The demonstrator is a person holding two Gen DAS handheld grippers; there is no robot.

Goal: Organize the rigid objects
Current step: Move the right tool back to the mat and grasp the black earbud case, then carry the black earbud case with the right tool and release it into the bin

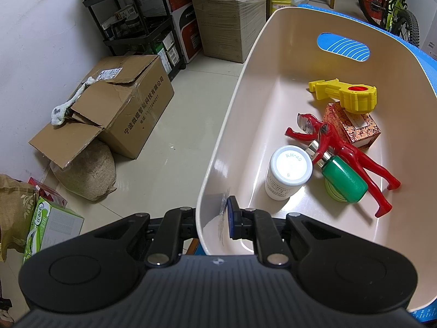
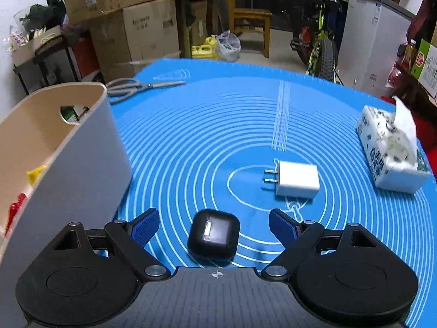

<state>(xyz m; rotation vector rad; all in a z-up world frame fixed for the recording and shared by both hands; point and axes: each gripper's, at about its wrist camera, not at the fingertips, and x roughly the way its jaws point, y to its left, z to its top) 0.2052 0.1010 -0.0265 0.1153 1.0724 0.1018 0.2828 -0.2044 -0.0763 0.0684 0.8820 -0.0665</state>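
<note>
Two grippers split the work: left gripper [image 1: 218,218] clamps the beige bin's [image 1: 232,104] near wall, likely steadying it, while right gripper [image 2: 214,228] hangs spread wide around the black earbud case [image 2: 213,236] on the blue mat [image 2: 191,142], ready to grab.

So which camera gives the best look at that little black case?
The right wrist view. The black earbud case lies in full sight on the blue mat, between the open fingers of the right tool. The left wrist view looks into the beige bin and does not show the case at all.
</note>
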